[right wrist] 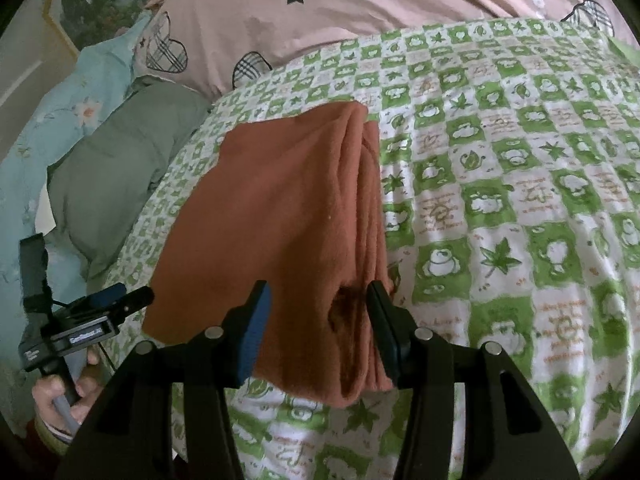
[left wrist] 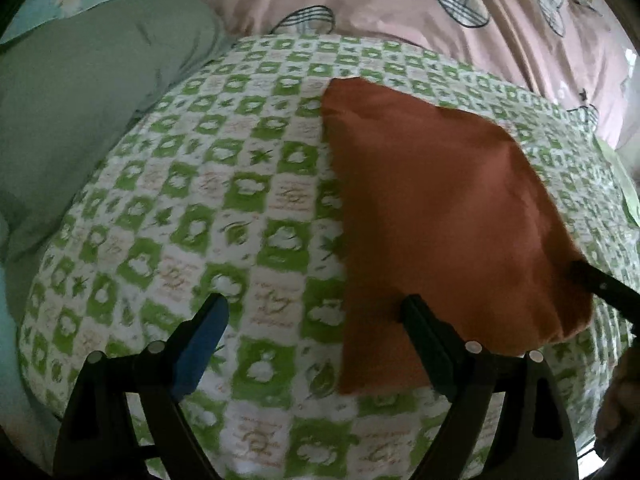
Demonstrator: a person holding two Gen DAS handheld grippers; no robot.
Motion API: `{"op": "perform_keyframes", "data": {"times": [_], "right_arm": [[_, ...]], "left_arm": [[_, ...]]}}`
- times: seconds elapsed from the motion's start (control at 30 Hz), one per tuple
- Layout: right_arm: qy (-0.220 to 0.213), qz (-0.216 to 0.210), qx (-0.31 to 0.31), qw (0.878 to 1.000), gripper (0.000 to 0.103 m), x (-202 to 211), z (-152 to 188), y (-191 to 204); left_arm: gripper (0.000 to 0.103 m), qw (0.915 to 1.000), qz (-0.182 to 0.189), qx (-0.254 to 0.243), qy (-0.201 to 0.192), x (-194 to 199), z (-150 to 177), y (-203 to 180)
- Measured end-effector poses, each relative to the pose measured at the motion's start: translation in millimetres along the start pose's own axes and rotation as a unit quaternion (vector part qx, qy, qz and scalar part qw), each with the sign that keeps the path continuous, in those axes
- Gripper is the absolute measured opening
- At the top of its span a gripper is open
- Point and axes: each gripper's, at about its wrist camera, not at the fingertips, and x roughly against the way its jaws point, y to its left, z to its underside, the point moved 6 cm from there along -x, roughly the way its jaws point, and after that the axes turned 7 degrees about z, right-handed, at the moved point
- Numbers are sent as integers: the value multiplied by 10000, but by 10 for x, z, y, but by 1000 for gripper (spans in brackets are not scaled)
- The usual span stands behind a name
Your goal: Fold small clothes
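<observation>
A folded rust-orange garment [left wrist: 432, 216] lies on a green-and-white checked cloth [left wrist: 224, 200]. In the right wrist view the garment [right wrist: 280, 208] shows its stacked folded layers along its right edge. My left gripper [left wrist: 316, 304] is open and empty, its right finger at the garment's near left edge. It also shows at the left of the right wrist view [right wrist: 120, 298]. My right gripper [right wrist: 318, 292] is open, its jaws standing either side of the garment's near folded edge, not closed on it. A finger [left wrist: 600, 284] of the right gripper shows at the garment's right in the left wrist view.
A grey-green garment [left wrist: 88, 104] lies left of the checked cloth, also in the right wrist view [right wrist: 116, 176]. A pink quilt with plaid hearts [right wrist: 360, 12] lies behind. A light-blue floral sheet [right wrist: 68, 120] is at far left.
</observation>
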Motion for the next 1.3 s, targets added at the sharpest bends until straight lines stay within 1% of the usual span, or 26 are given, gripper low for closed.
{"op": "perform_keyframes", "data": {"times": [0.07, 0.1, 0.13, 0.17, 0.2, 0.23, 0.27, 0.33, 0.4, 0.5, 0.53, 0.6, 0.67, 0.7, 0.73, 0.8, 0.9, 0.97, 1.1, 1.13, 1.2, 1.27, 1.3], "right_arm": [[74, 92, -37, 9999, 49, -83, 12, -10], [112, 114, -43, 9999, 32, -122, 18, -19], [150, 123, -55, 9998, 16, -153, 21, -24], [142, 87, -77, 9998, 16, -148, 5, -28], [76, -16, -113, 9999, 12, -96, -25, -21], [-34, -142, -155, 9998, 11, -13, -69, -8], [-193, -226, -162, 9994, 10, 100, -121, 6], [-381, -128, -83, 9992, 7, 240, -186, 5], [-267, 72, -30, 9996, 6, 181, -165, -71], [135, 303, -95, 9994, 6, -100, 15, -218], [208, 363, -101, 9991, 6, -156, 70, -247], [199, 452, -80, 9987, 6, -163, 108, -260], [176, 518, -92, 9985, 8, -92, 72, -250], [137, 481, -138, 9987, 12, -32, 43, -242], [60, 415, -201, 9989, 13, 41, 5, -238], [-190, 231, -370, 9989, 15, 205, -137, -232], [-494, 148, -376, 9980, 16, 304, -386, -160], [-430, -75, -323, 9985, 16, 208, -568, -40], [-446, -177, -140, 9987, 16, -57, -880, 129], [-397, -257, -169, 9987, 16, -175, -974, 149], [-207, -454, -233, 9985, 16, -353, -1044, 173], [-33, -405, -191, 9990, 16, -570, -1119, 182], [36, -124, -135, 9998, 16, -667, -1128, 136]], "left_arm": [[85, 9999, 9, -104, 34, -96, -15, -46], [79, 9998, 52, -146, 88, -152, -12, -70], [69, 9997, 93, -177, 149, -202, -13, -101], [62, 9994, 183, -221, 186, -228, -21, -146], [50, 9990, 279, -268, 201, -222, -38, -192], [44, 9988, 325, -321, 196, -191, -61, -236], [45, 9987, 305, -386, 142, -140, -89, -279], [47, 9985, 212, -494, 82, -98, -126, -328], [46, 9982, 270, -516, 127, -140, -104, -369], [47, 9976, 314, -559, 269, -264, -12, -396], [48, 9974, 327, -573, 289, -284, 15, -410], [48, 9972, 334, -604, 301, -290, 42, -410], [48, 9969, 398, -589, 323, -256, 35, -386], [46, 9970, 435, -566, 293, -214, 25, -373], [46, 9970, 483, -551, 249, -171, 9, -358], [45, 9962, 675, -543, 104, -65, -39, -346], [45, 9937, 962, -582, -17, -11, -145, -365], [45, 9933, 1012, -558, -48, -39, -217, -363], [42, 9922, 1138, -515, -43, -105, -333, -374], [42, 9916, 1177, -529, -48, -116, -358, -391], [42, 9899, 1314, -540, -26, -148, -411, -433], [42, 9887, 1389, -565, 49, -216, -438, -465], [42, 9891, 1357, -563, 90, -260, -436, -473]]}}
